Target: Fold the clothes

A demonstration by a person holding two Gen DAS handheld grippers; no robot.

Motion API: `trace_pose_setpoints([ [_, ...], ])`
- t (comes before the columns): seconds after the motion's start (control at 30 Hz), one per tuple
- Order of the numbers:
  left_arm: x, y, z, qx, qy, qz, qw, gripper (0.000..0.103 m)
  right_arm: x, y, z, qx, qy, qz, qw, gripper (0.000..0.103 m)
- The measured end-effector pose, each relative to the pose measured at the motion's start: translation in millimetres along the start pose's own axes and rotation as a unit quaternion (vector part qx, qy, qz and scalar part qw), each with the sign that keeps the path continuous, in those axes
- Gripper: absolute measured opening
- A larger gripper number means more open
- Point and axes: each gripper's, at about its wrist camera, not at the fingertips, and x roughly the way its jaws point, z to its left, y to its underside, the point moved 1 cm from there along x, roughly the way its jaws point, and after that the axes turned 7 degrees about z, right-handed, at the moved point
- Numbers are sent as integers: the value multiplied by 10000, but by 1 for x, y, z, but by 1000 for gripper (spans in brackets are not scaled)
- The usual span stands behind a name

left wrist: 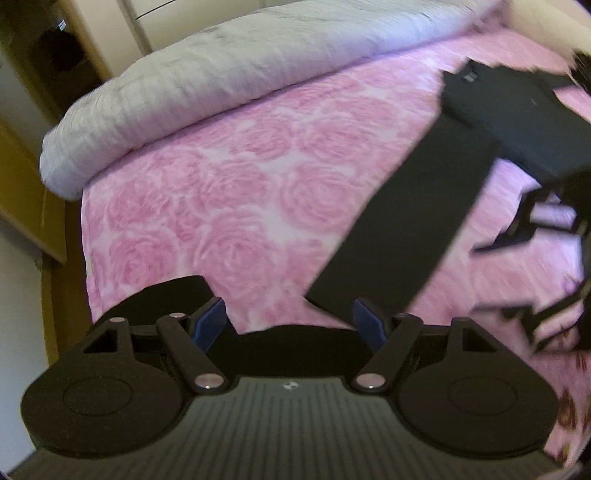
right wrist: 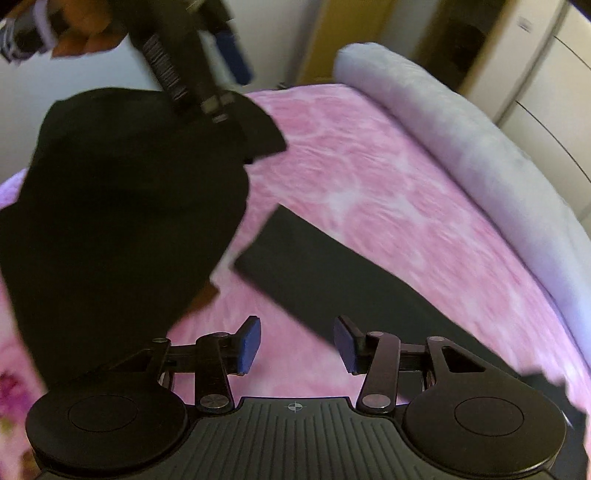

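Observation:
A black long-sleeved garment (left wrist: 517, 122) lies on the pink rose-patterned bed cover (left wrist: 221, 184), one sleeve (left wrist: 406, 221) stretched flat toward me. My left gripper (left wrist: 290, 325) hovers over the sleeve's cuff end, open, with bed cover showing between its blue pads. My right gripper (right wrist: 297, 347) is open just short of the same sleeve (right wrist: 332, 280), nothing between its pads. In the right wrist view a big dark mass of cloth (right wrist: 129, 221) fills the left side beneath the left gripper's blue pad (right wrist: 232, 55). I cannot tell whether anything grips it.
A rolled grey quilt (left wrist: 221, 74) (right wrist: 480, 155) runs along the far side of the bed. Wooden furniture (left wrist: 33, 177) stands past the bed's left edge. White cupboard doors (right wrist: 546, 81) stand behind the quilt. A hand (right wrist: 74, 33) holds the left gripper's handle.

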Motion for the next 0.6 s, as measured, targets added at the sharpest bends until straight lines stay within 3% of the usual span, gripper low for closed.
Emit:
trace_pose_setpoints([
  [0.17,22,3,19,-242,-30,-11,9997,73,70,-12,17,-684,-163,-13,9975,48],
  [0.3,32,8,29,-586,-27,48,9983,73,94,-14,17,-925,-148,-196,9954,45],
  [0.33,34,9,32,-692,-12,66,9976,73,96,-14,15,-954,-163,-248,9950,39],
  [0.4,36,10,34,-813,-34,107,9966,73,94,-15,12,-980,-255,-297,9944,3],
  [0.5,31,7,31,-866,-122,111,9961,73,80,-17,-5,-687,-338,-481,9959,3],
  [0.6,22,-1,25,-885,-178,55,9959,73,44,-22,-39,-182,-303,-942,9949,3],
])
